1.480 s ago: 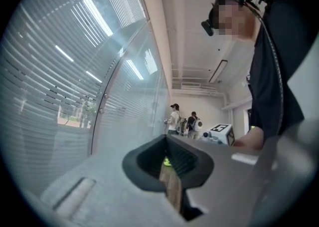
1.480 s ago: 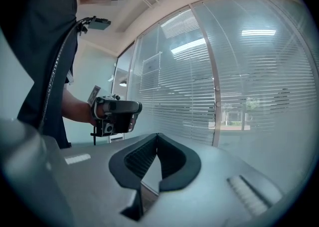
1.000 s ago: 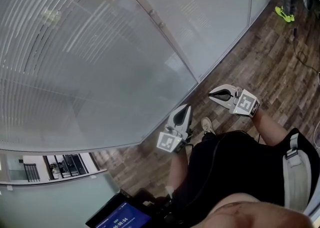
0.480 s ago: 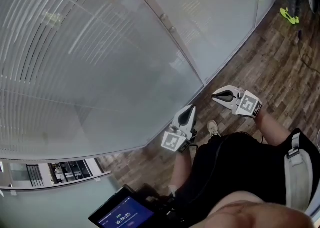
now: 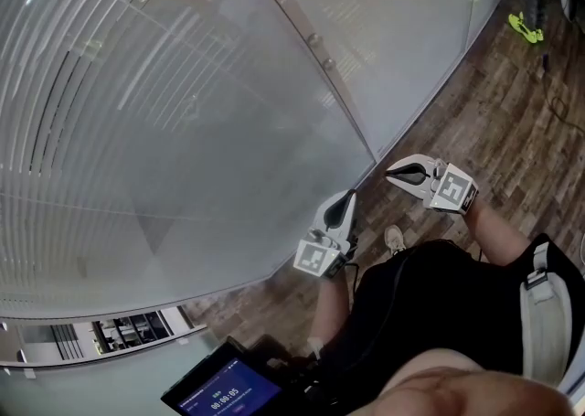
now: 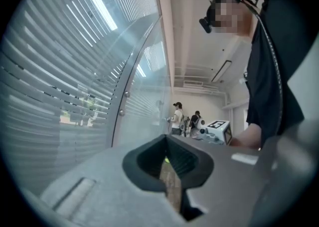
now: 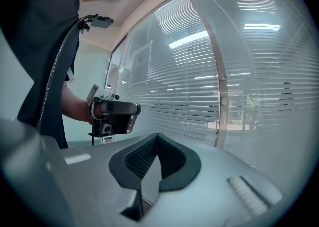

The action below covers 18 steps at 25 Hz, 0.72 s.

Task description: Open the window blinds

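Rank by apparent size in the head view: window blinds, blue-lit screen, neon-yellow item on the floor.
1. window blinds, filling most of the frame
2. blue-lit screen, at the bottom edge
3. neon-yellow item; it lies farthest off, so true size is unsure

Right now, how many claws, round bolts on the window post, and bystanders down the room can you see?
Claws: 2, left claw and right claw, both shut
Round bolts: 2
Bystanders: 2
Total: 6
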Available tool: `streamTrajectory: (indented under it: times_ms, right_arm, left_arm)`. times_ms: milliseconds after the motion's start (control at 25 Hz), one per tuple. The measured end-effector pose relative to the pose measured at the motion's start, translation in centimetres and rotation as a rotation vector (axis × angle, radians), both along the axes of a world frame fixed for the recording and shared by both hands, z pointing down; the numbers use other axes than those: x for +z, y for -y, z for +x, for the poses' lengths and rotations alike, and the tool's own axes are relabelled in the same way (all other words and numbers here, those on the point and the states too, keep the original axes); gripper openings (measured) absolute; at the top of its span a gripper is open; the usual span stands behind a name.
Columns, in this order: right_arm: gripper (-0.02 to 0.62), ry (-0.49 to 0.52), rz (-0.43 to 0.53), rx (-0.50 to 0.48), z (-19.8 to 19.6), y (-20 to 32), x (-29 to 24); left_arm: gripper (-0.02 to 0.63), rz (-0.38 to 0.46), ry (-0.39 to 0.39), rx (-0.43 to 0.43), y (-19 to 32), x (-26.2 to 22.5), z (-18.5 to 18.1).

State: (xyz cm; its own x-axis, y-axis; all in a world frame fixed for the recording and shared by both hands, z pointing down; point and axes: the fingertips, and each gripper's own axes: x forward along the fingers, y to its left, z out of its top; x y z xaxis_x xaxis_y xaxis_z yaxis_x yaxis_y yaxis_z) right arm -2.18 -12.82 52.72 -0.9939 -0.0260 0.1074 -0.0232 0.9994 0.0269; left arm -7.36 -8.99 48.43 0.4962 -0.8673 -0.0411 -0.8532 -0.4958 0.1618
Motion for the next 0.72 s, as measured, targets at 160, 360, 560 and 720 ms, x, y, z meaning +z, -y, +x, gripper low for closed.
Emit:
streamTrajectory:
  times_ms: [160, 360, 560, 720]
  right_arm:
    - [0.005, -0.010, 0.006, 0.011, -1.9, 0.8, 0.1]
    - [0.005, -0.015, 0.003, 0.036, -3.8, 2.1, 0.2]
    - [0.005, -0.022, 0.008, 0.058, -5.9, 3.3, 0.6]
    - [0.005, -0.016, 0.034, 0.055, -7.7, 3.6, -0.3]
  left_arm:
    - [0.002, -0.005, 0.014, 0.025, 0.9, 0.5, -1.4]
    - [0.002, -0.010, 0.017, 0.045, 2.0, 0.8, -3.4]
    - [0.002, -0.022, 0.016, 0.063, 3.2, 1.8, -5.3]
    - [0.002, -0.014, 0.008, 0.078, 3.8, 2.0, -6.5]
